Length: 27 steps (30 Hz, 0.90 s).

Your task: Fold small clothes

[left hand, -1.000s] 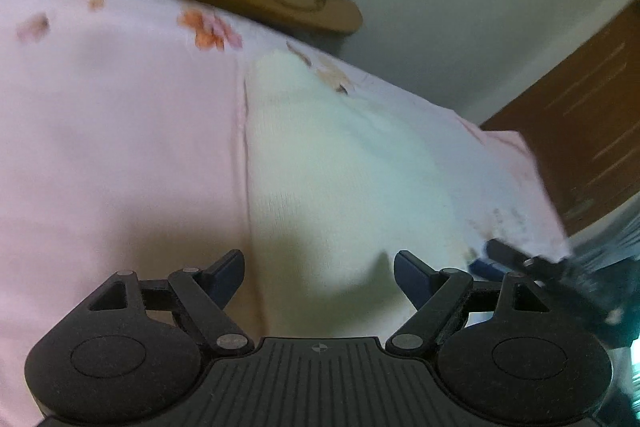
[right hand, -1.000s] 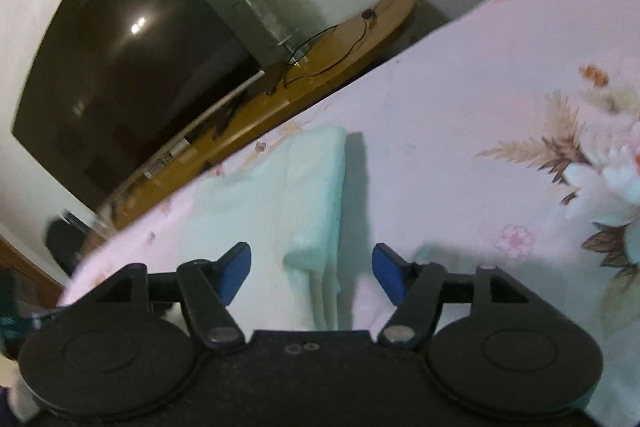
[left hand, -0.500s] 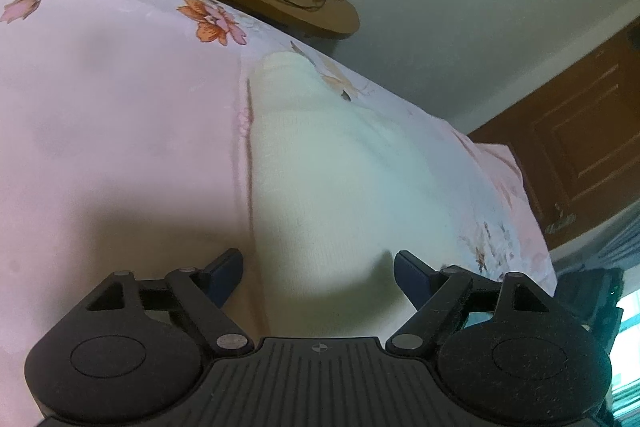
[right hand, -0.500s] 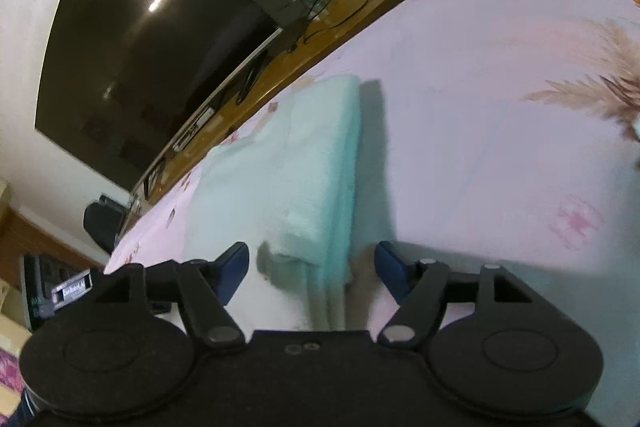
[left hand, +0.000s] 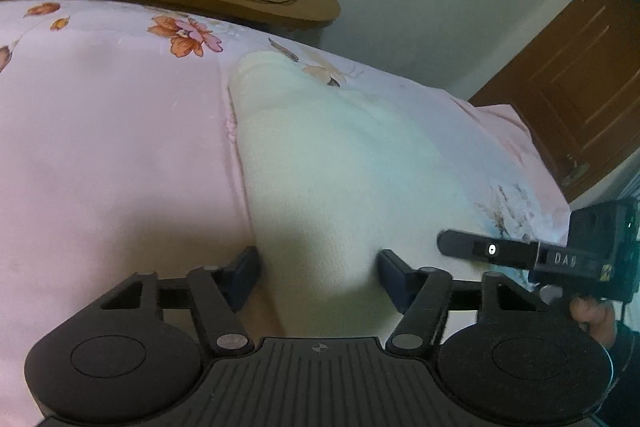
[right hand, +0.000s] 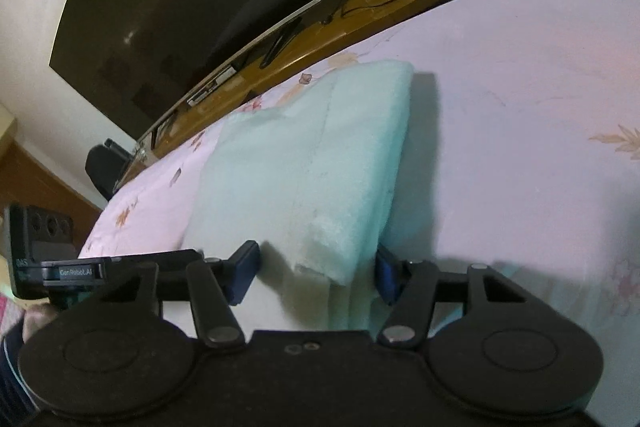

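Pale knit garment (left hand: 328, 163) on pink bedsheet (left hand: 112, 147): looks soft, light, floppy; take near corners; left gripper (left hand: 318, 269) and right gripper (right hand: 316, 269) have just been closing, jaws straddling cloth, not yet pinching.

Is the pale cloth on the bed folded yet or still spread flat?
Folded. The pale mint knitted cloth lies on the pink floral bedsheet in stacked layers, visible at its near right corner in the right wrist view.
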Tool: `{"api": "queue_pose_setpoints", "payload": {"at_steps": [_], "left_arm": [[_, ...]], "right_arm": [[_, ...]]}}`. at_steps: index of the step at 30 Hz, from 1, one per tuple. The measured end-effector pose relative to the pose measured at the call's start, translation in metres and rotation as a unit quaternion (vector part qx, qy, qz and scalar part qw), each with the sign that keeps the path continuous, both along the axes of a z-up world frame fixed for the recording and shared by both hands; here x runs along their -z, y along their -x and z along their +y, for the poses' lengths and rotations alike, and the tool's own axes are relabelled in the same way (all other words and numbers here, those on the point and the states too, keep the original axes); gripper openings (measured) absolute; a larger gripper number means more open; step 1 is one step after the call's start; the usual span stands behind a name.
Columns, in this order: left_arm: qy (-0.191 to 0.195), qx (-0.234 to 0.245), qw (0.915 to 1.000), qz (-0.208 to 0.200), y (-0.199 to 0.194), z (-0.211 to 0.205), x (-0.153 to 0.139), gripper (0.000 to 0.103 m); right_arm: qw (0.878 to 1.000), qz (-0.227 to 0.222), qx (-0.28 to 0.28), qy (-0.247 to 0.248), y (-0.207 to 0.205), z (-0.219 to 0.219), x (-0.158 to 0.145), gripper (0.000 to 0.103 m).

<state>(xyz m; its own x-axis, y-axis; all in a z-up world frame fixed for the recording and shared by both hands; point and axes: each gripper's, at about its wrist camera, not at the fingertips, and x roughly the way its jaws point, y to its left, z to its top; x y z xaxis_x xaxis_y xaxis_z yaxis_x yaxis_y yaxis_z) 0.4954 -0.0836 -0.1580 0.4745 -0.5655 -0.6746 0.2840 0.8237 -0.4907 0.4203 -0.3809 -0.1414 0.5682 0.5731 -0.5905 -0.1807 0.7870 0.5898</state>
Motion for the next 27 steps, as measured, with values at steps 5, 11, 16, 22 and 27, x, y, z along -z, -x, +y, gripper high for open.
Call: {"api": "queue_pose_setpoints", "payload": {"at_steps": [5, 11, 16, 22, 27], "left_arm": [[-0.019, -0.002, 0.9997, -0.014, 0.001, -0.010, -0.002, 0.063], [-0.040, -0.002, 0.9990, -0.021, 0.000, -0.018, -0.005, 0.057], [-0.050, -0.003, 0.9980, -0.040, 0.009, -0.023, -0.016, 0.041], [-0.059, 0.005, 0.9969, -0.052, 0.014, -0.025, -0.037, 0.033], [-0.056, 0.004, 0.9959, -0.070, 0.024, -0.020, -0.058, 0.033]], "right_arm": [[1.000, -0.008, 0.010, 0.025, -0.005, 0.012, -0.001, 0.057], [0.998, -0.013, 0.018, 0.066, -0.005, 0.023, -0.005, 0.051], [0.997, -0.025, 0.020, 0.074, 0.000, 0.030, -0.009, 0.034], [0.994, -0.050, 0.015, 0.101, 0.007, 0.041, -0.027, 0.031], [0.992, -0.066, 0.013, 0.103, 0.013, 0.045, -0.045, 0.031]]}}
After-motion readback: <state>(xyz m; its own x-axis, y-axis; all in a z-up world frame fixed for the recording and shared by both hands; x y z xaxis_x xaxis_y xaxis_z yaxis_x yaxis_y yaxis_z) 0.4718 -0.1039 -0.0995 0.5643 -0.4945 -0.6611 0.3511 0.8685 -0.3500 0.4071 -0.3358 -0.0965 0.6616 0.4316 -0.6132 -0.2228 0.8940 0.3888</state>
